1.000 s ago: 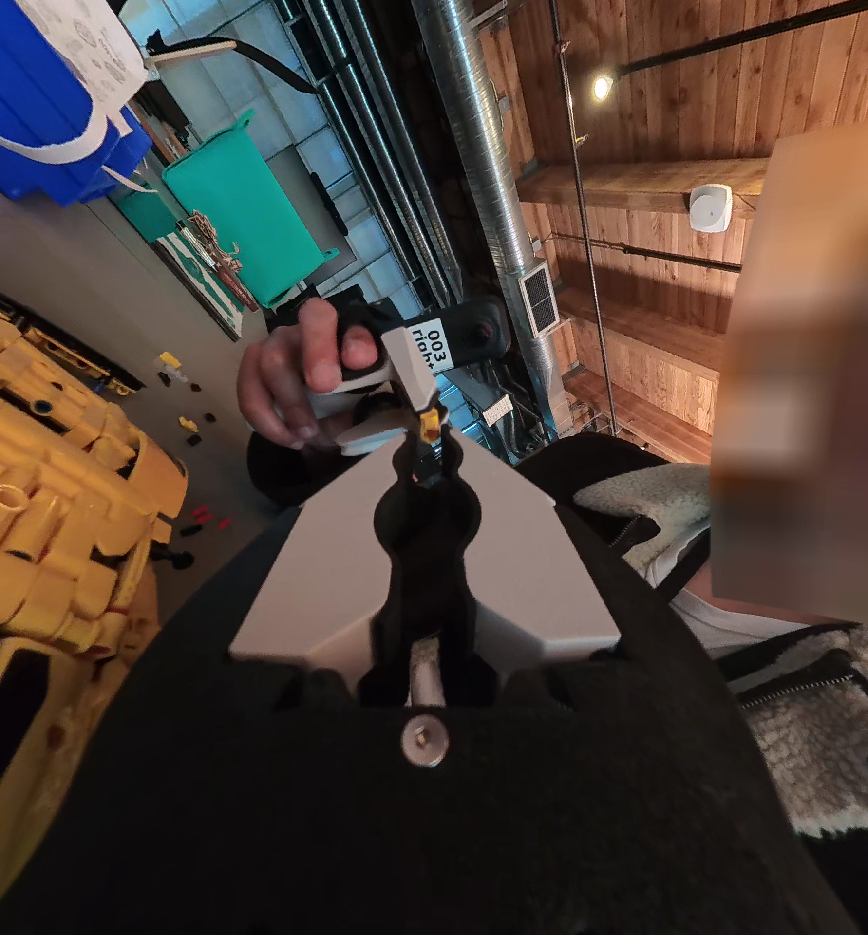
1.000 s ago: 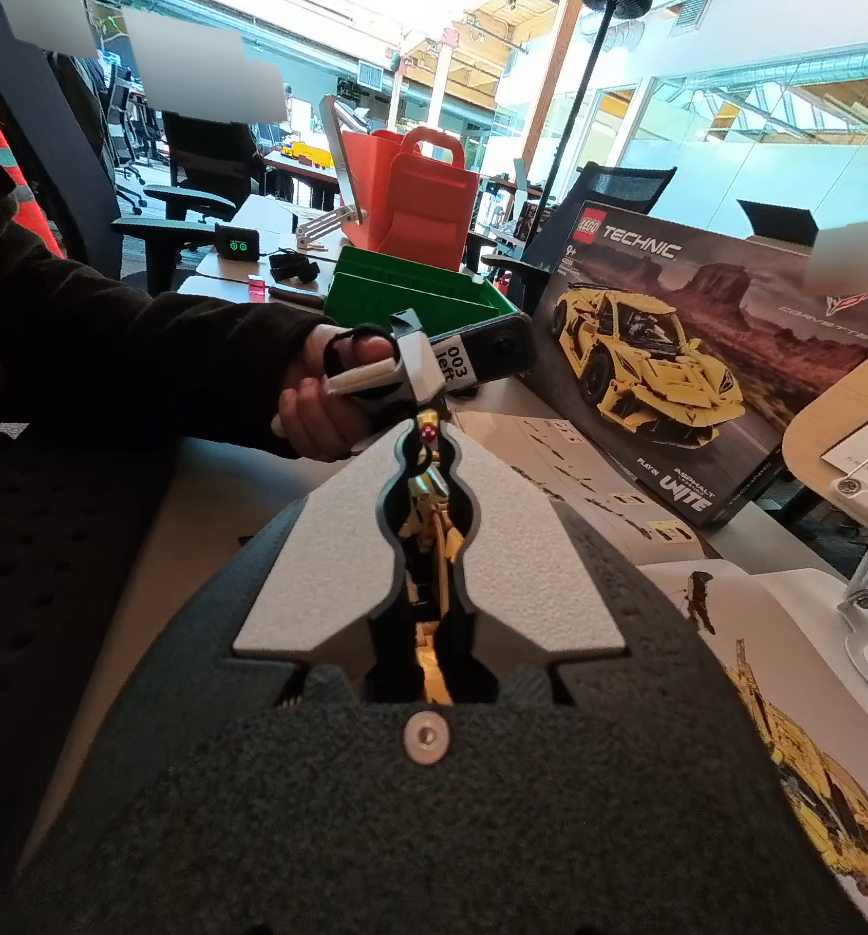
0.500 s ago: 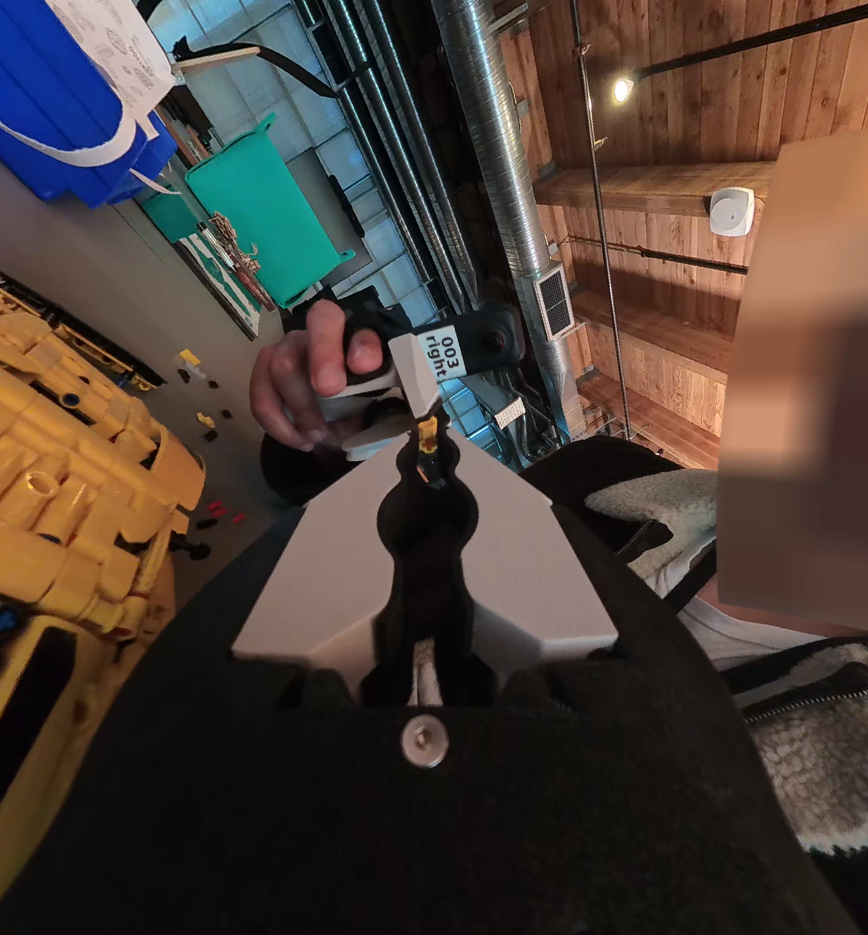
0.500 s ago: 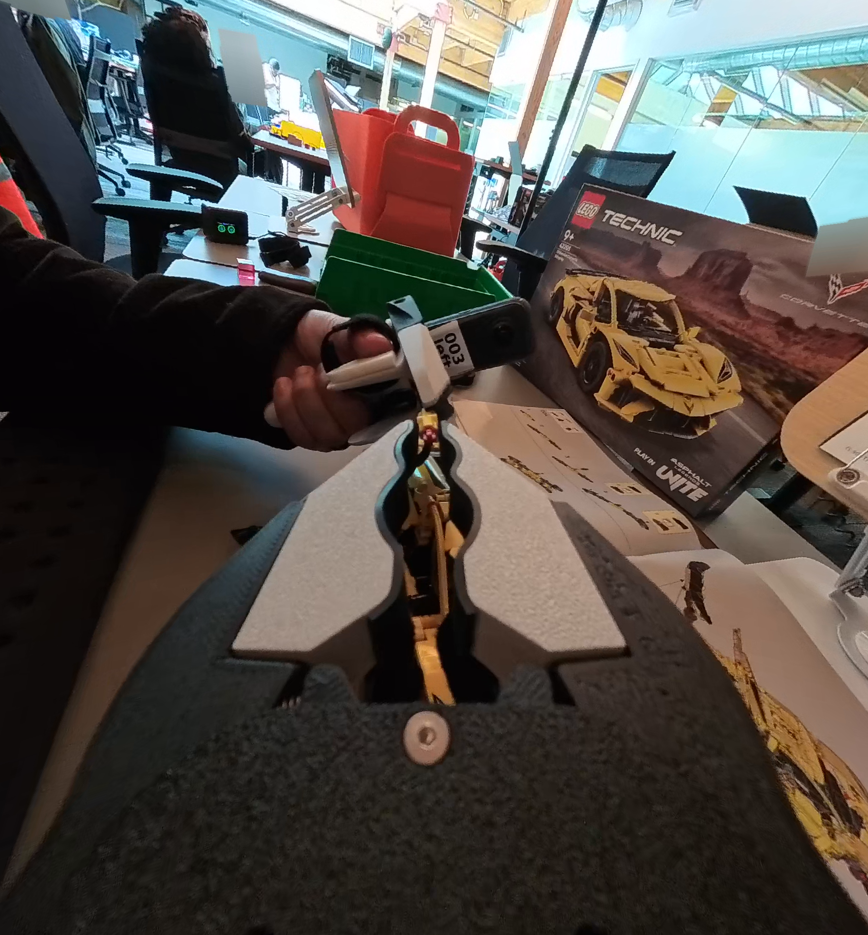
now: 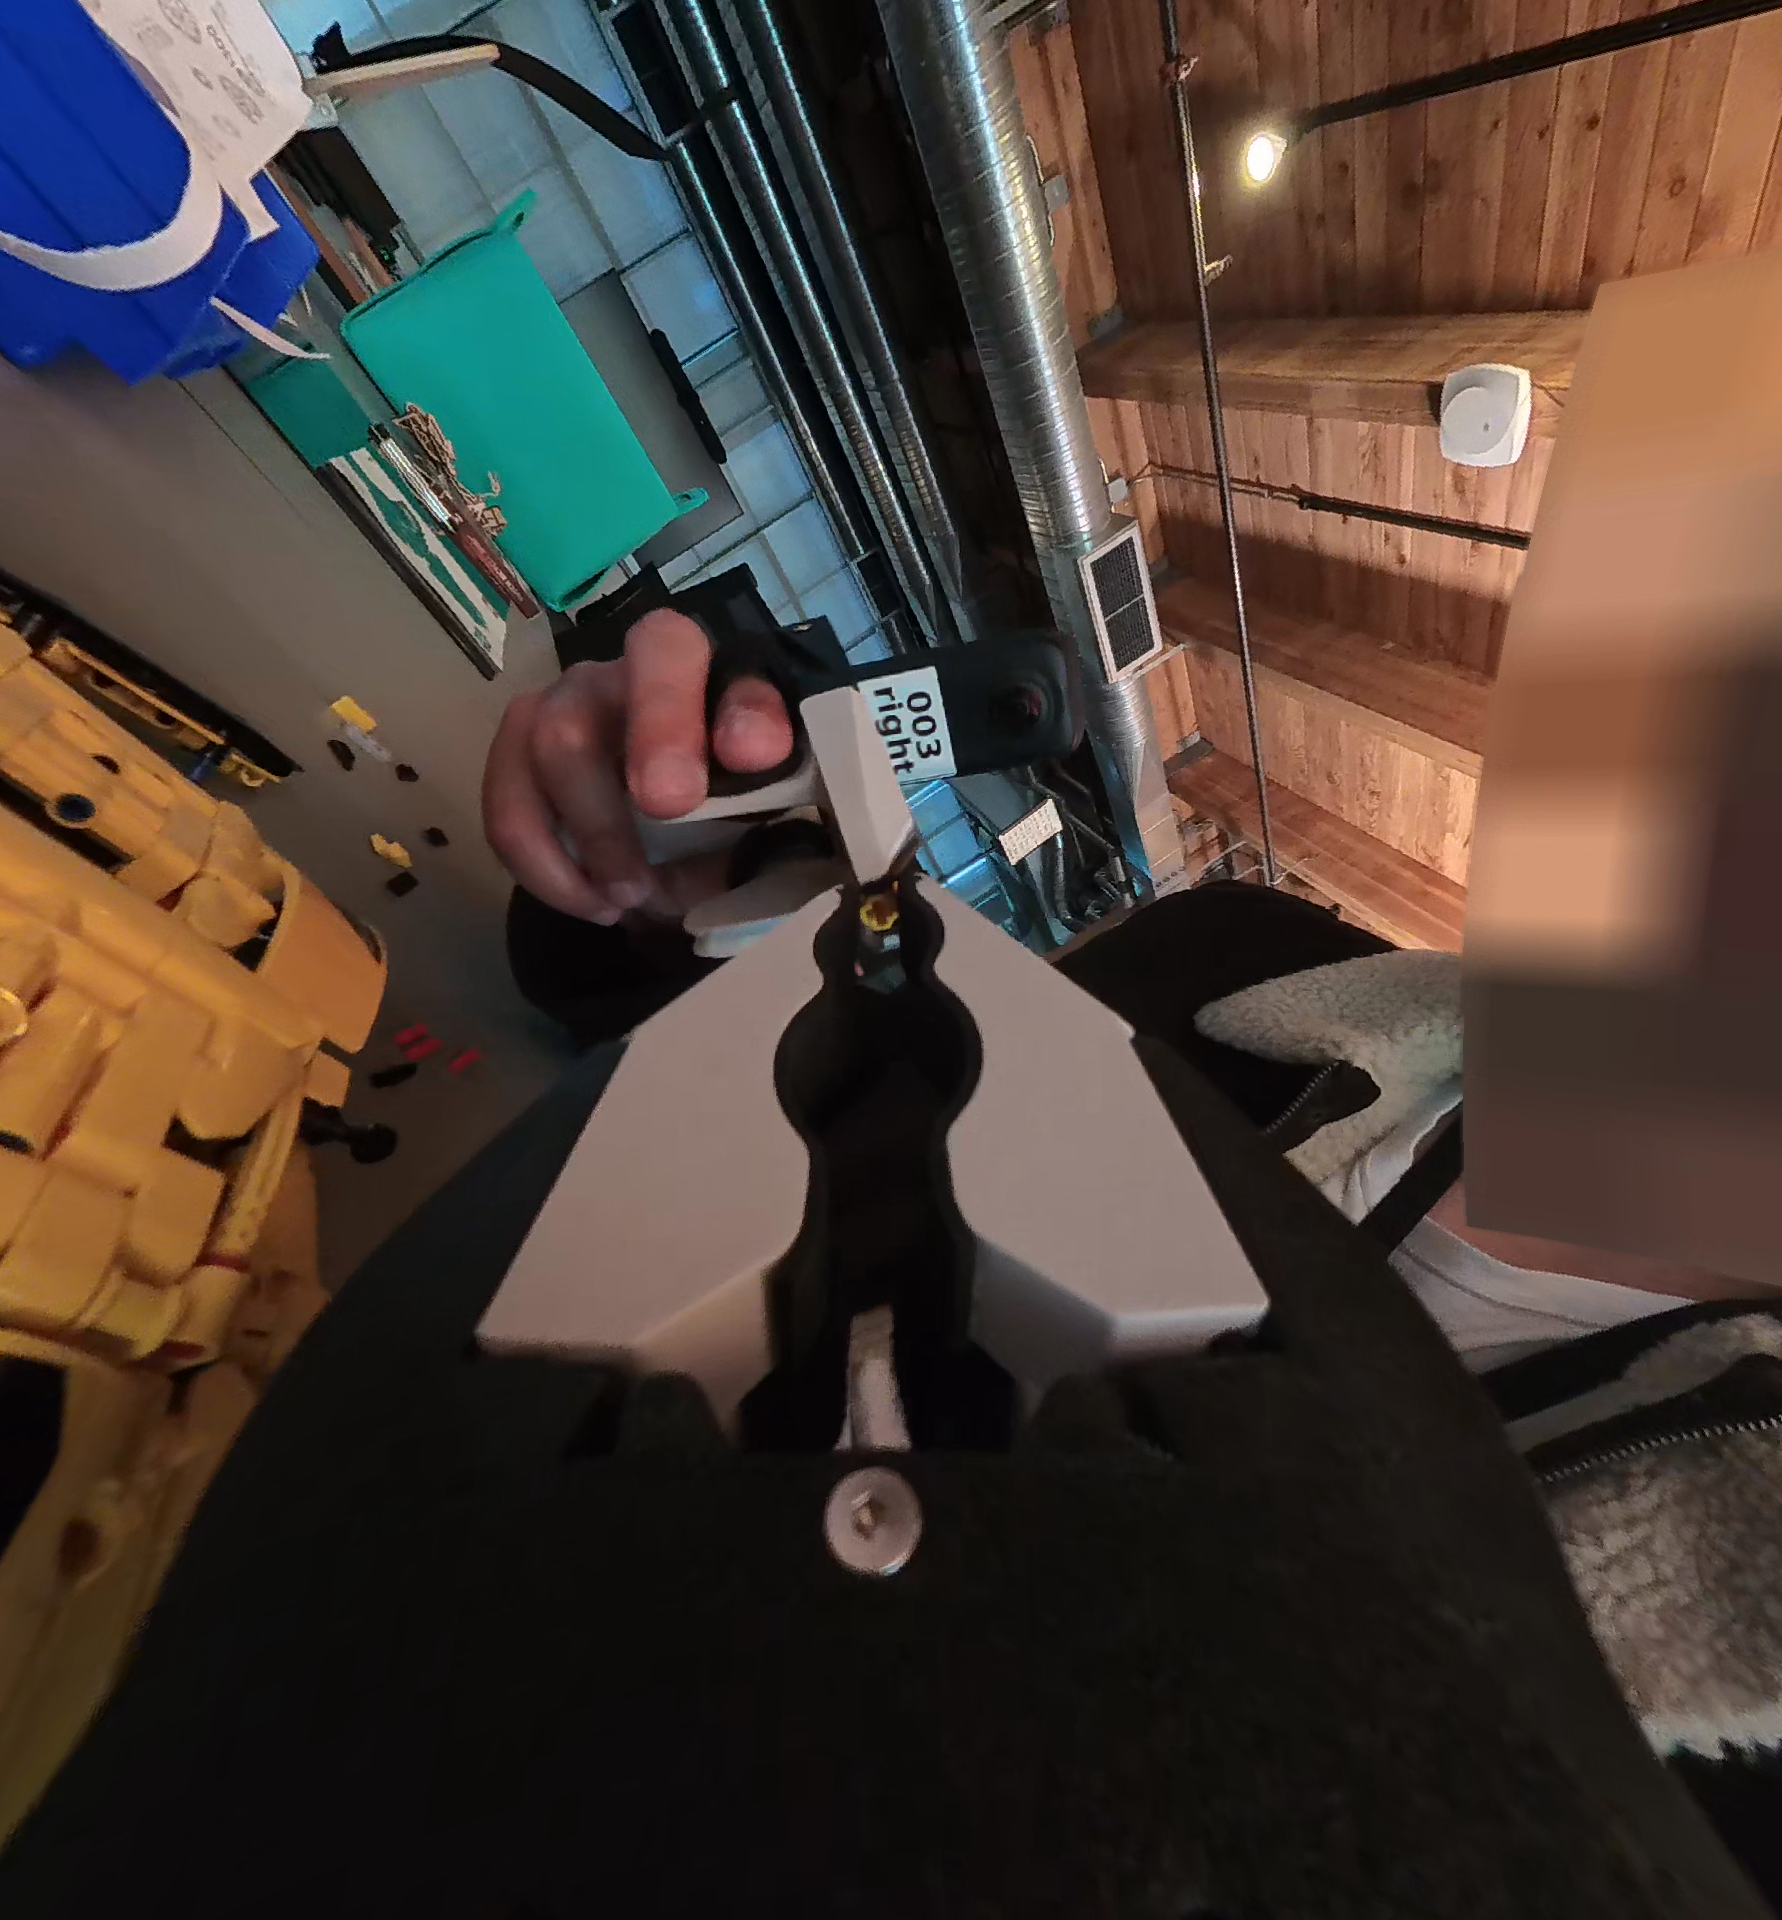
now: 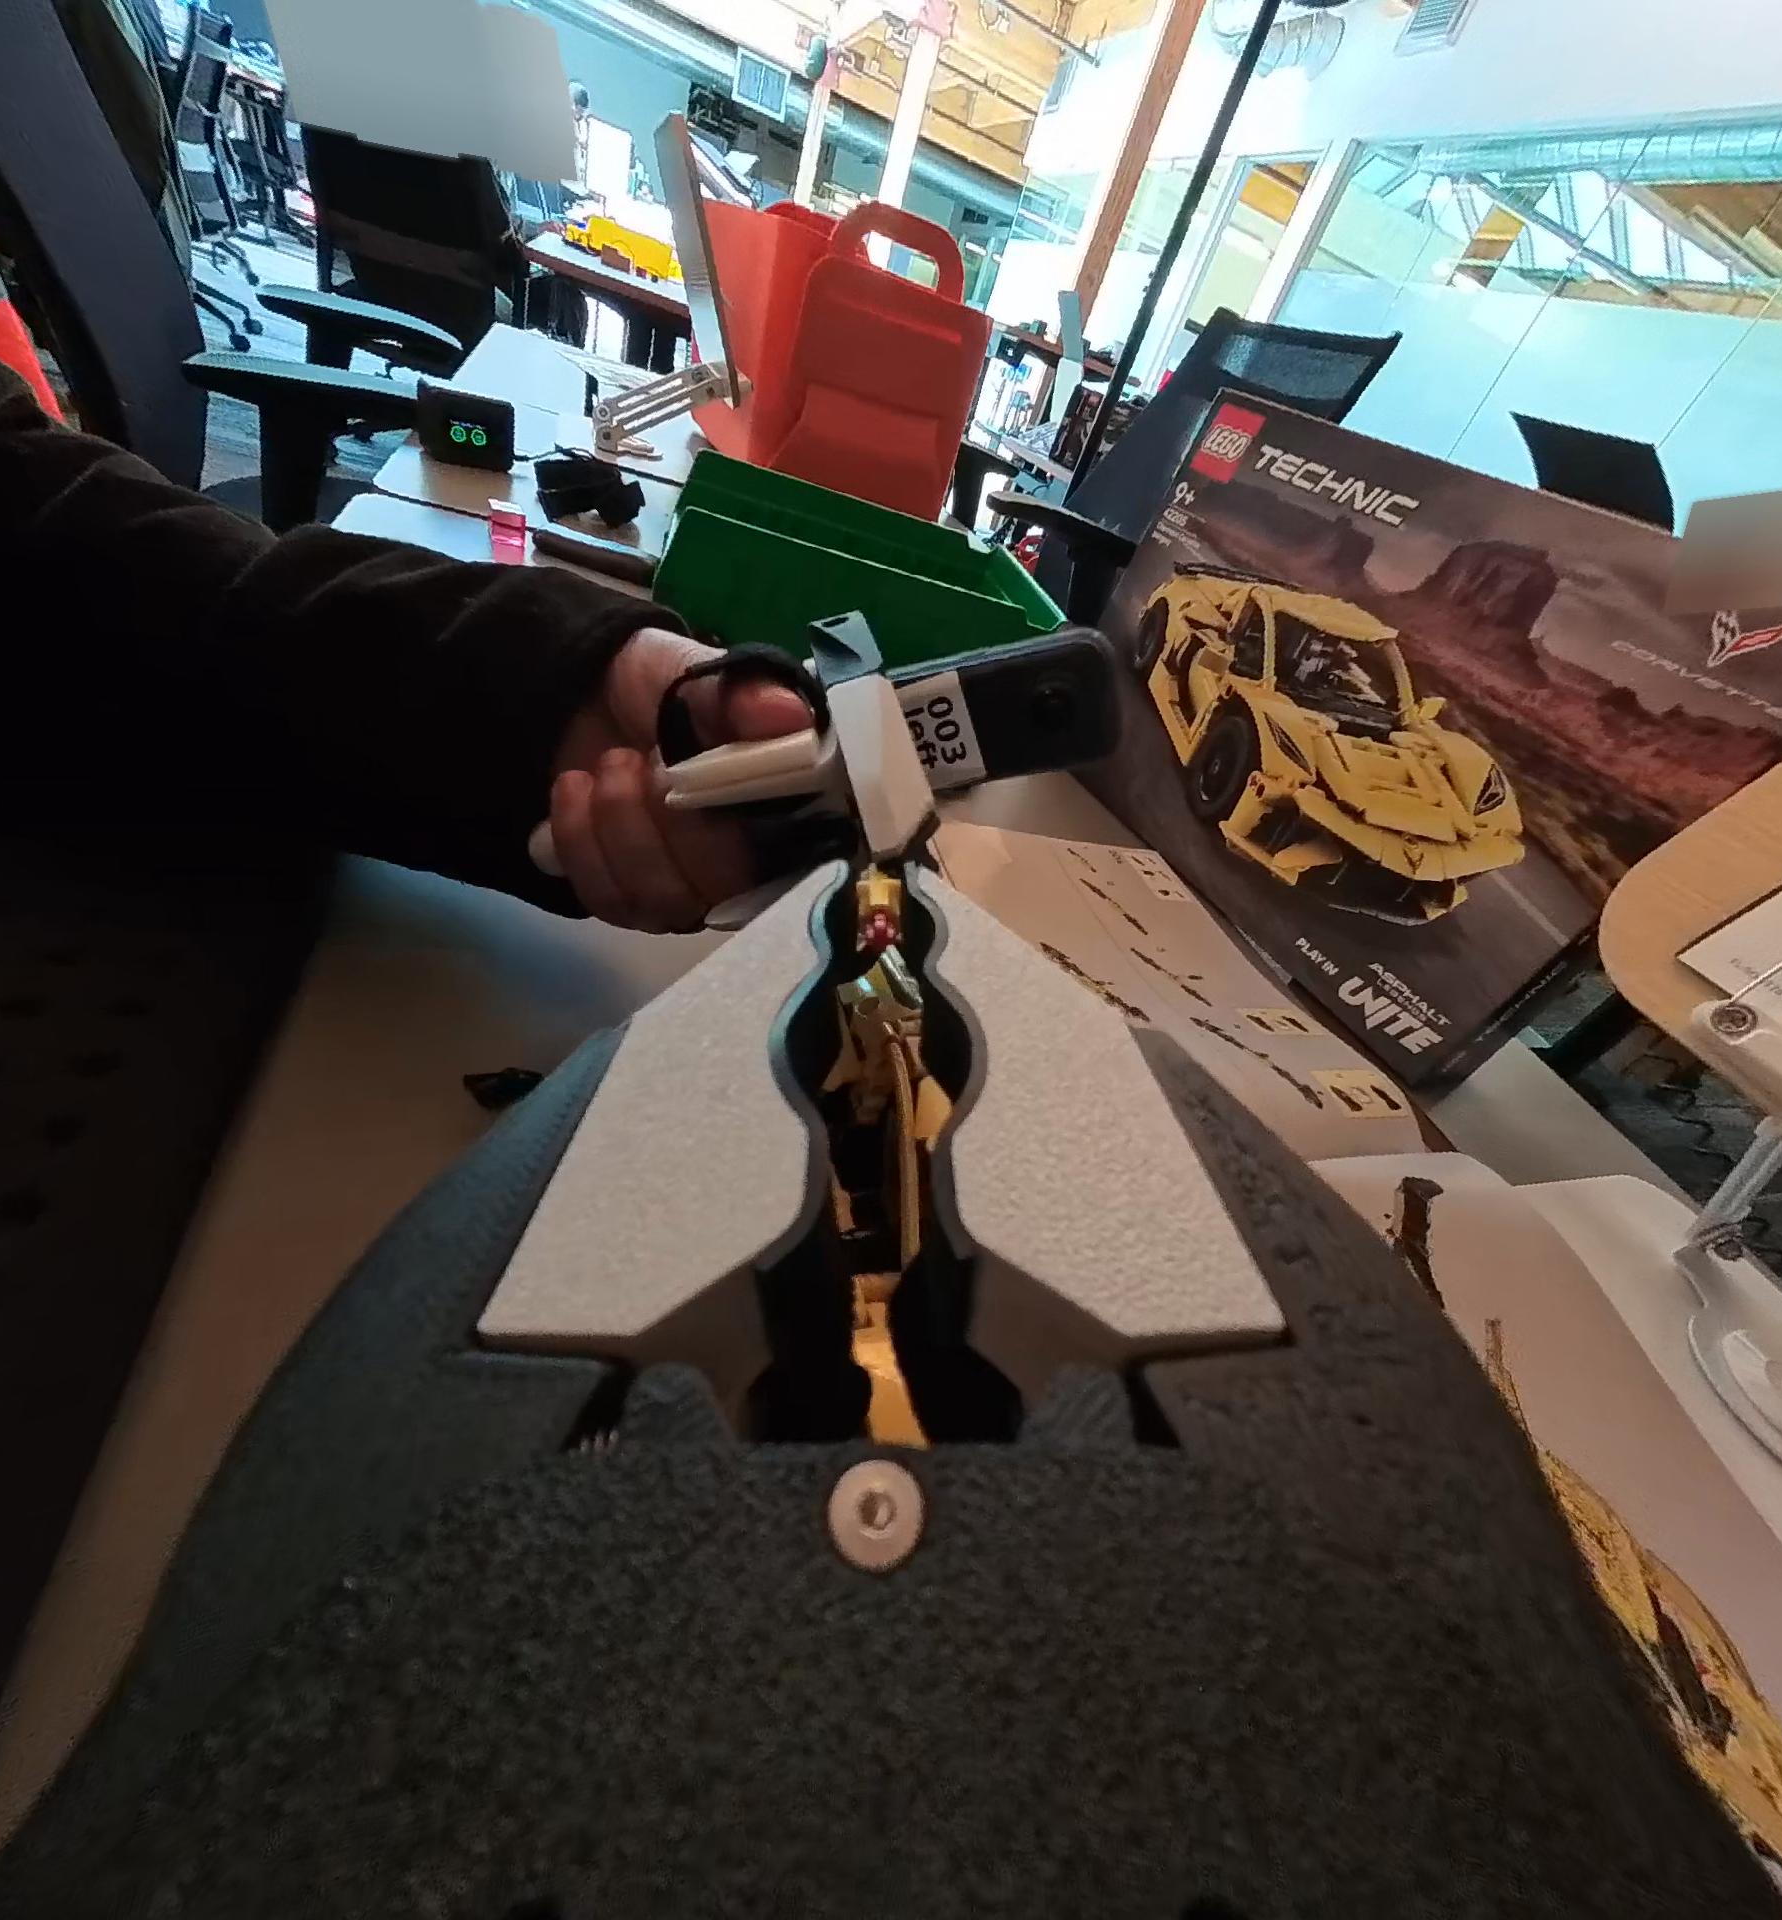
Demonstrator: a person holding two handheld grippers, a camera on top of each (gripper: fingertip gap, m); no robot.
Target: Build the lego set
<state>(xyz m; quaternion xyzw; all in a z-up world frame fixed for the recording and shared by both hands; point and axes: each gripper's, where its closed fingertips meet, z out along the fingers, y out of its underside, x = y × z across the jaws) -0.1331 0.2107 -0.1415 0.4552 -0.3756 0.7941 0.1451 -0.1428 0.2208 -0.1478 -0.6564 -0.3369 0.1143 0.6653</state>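
Left wrist view is looking up past the left gripper (image 5: 879,940), whose two pale fingers are pressing nearly together on a small yellow piece (image 5: 876,914) right at their tips. Directly beyond that piece, tip to tip, the right gripper (image 5: 856,831) is meeting it from the far side, a hand (image 5: 596,779) squeezing its handle. Off to the left, the partly built yellow car (image 5: 108,1039) is lying on the grey table (image 5: 243,582), with a few loose small parts (image 5: 388,847) scattered beside it.

Right wrist view is showing the same meeting from the other end. The right gripper (image 6: 879,914) is closing on a small sub-assembly (image 6: 879,925) of yellow and red bits, whose long axis is running straight along the fingers and back down the slot between them. The left gripper (image 6: 882,821) is touching its far end, coming in from the left and slightly above. Behind, the set's box (image 6: 1438,727) is standing on the table (image 6: 367,1018), next to open instruction pages (image 6: 1178,997) and a green bin (image 6: 835,582).

Judging from this, both grippers are gripping opposite ends of one small piece held in the air between them, so the coming push would need to run along that shared line, the two tips facing each other; neither is nearer than the other
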